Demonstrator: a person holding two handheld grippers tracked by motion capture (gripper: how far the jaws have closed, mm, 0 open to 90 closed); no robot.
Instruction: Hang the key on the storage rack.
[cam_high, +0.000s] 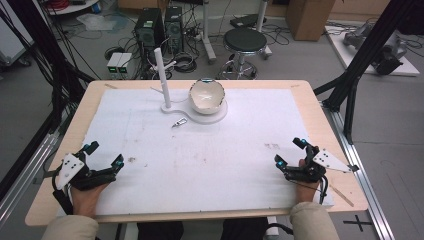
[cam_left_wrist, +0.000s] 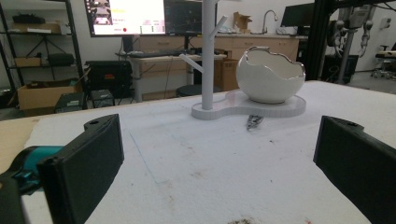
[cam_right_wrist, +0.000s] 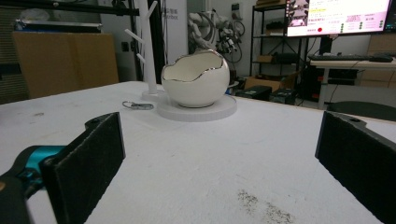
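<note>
High view: two grippers, one bowl (cam_high: 206, 94), one clasp (cam_high: 179, 121).

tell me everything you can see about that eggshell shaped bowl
The eggshell-shaped bowl is white and glossy, ceramic by the look of it, round-bodied with a jagged, broken-shell rim edged in a thin metallic line. It stands upright and looks empty as far as its inside shows. It rests on the round end of a flat white base at the far middle of the table, beside the white branched post rising from the same base. A small metal clasp lies on the tabletop just in front, apart from it. Neither gripper touches it.
</note>
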